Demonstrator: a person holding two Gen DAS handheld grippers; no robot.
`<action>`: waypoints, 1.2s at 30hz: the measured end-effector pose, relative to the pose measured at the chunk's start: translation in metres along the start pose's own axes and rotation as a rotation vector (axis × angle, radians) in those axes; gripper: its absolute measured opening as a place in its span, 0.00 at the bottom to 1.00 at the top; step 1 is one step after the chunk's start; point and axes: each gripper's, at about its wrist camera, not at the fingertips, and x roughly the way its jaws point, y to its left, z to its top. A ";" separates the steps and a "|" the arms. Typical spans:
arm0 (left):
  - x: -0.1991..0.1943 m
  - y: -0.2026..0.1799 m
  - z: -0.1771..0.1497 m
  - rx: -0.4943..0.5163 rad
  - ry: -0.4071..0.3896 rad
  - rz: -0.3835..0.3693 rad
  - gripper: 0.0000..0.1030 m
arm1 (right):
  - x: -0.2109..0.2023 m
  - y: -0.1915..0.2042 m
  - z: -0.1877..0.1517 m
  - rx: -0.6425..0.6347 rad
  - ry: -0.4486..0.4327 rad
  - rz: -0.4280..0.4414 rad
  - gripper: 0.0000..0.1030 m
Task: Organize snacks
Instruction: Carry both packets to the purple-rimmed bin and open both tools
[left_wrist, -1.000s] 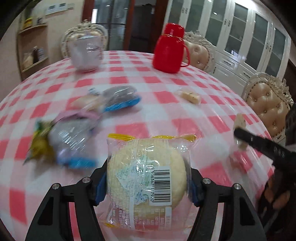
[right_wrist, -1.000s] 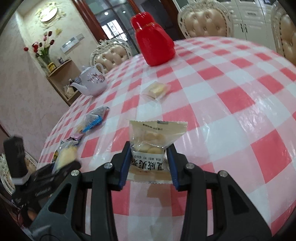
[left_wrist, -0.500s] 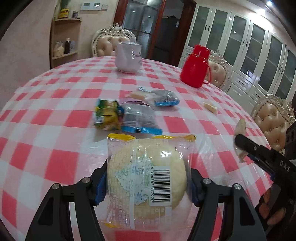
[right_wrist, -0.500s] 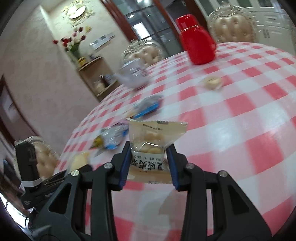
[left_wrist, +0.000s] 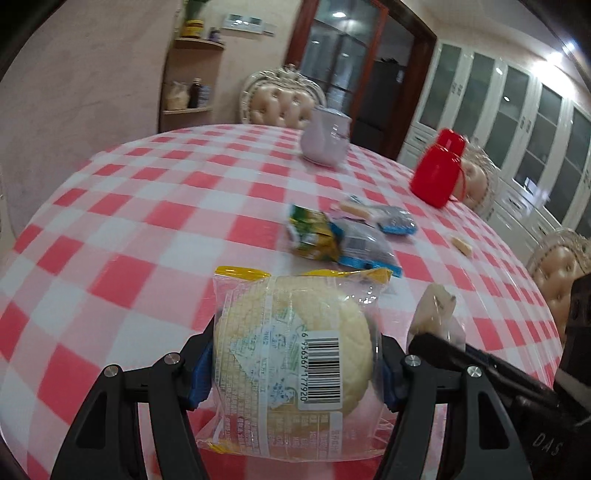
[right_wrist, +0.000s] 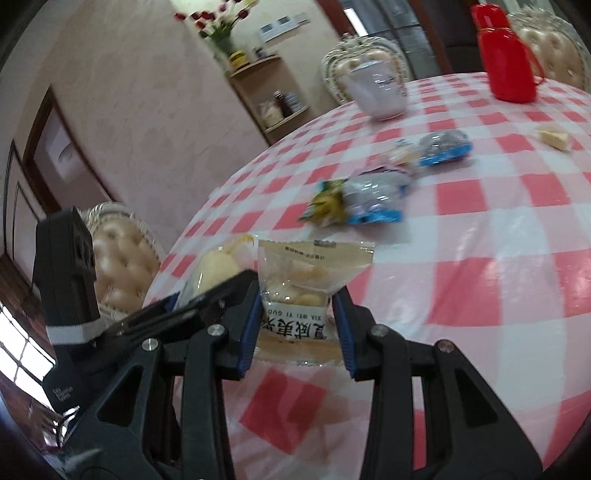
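Observation:
My left gripper (left_wrist: 295, 365) is shut on a clear packet with a round yellow bun (left_wrist: 291, 354) and holds it above the checked table. My right gripper (right_wrist: 297, 321) is shut on a small clear packet of pale biscuits (right_wrist: 306, 288). The two grippers are side by side: the right one and its packet (left_wrist: 436, 317) show at the right of the left wrist view, and the bun (right_wrist: 218, 269) shows left of the biscuits. A loose heap of packets lies mid-table: a green-yellow one (left_wrist: 312, 236), a blue-edged one (left_wrist: 365, 247) and another blue one (left_wrist: 395, 219).
A red jug (left_wrist: 437, 171) and a white teapot (left_wrist: 325, 142) stand at the far side of the round table (left_wrist: 147, 221). A small pale snack (left_wrist: 461, 245) lies alone at the right. Padded chairs (left_wrist: 280, 99) ring the table. A shelf stands by the wall.
Both grippers have swung left and drawn close together, each keeping its packet. The heap of packets now appears further right in both views.

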 end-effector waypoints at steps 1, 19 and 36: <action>-0.003 0.005 -0.001 -0.008 -0.007 0.006 0.67 | 0.001 0.003 -0.002 -0.002 0.003 0.005 0.40; -0.088 0.090 -0.030 -0.094 -0.057 0.083 0.67 | 0.032 0.046 -0.018 -0.022 0.109 0.123 0.40; -0.191 0.253 -0.068 -0.317 -0.056 0.458 0.67 | 0.083 0.211 -0.096 -0.403 0.357 0.399 0.40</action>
